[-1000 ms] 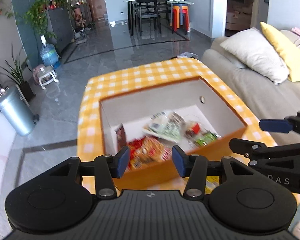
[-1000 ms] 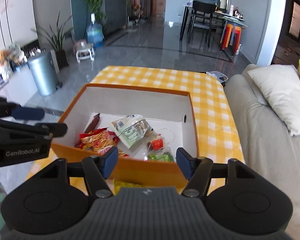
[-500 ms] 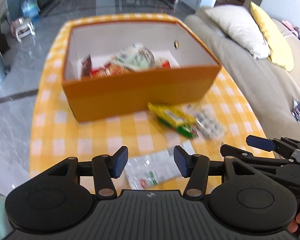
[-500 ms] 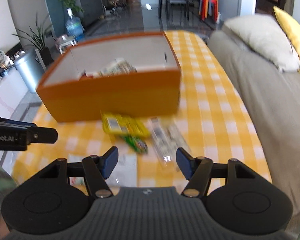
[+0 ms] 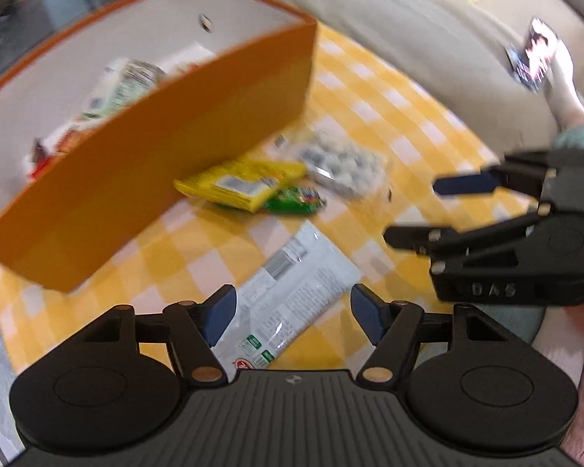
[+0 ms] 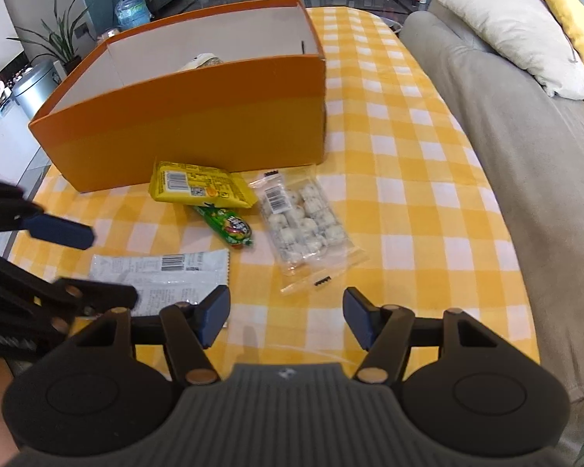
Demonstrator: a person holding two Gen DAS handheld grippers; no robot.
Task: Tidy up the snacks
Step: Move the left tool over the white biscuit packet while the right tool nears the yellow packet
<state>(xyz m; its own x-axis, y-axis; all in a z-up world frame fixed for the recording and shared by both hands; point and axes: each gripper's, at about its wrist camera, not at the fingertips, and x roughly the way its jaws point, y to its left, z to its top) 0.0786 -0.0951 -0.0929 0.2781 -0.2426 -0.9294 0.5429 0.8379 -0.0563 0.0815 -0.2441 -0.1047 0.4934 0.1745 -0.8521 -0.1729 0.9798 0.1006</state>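
Observation:
An orange box with several snacks inside stands on the yellow checked tablecloth. In front of it lie a yellow packet, a green candy roll, a clear bag of white sweets and a white packet. My left gripper is open just above the white packet. My right gripper is open and empty, near the clear bag's near end. The box also shows in the left wrist view.
A grey sofa with a white cushion and a yellow one runs along the table's right side. A metal bin, plants and a water bottle stand on the floor to the left.
Both grippers have drawn back from over the box and come down toward the loose snacks on the cloth. The left gripper now hovers over the white packet.

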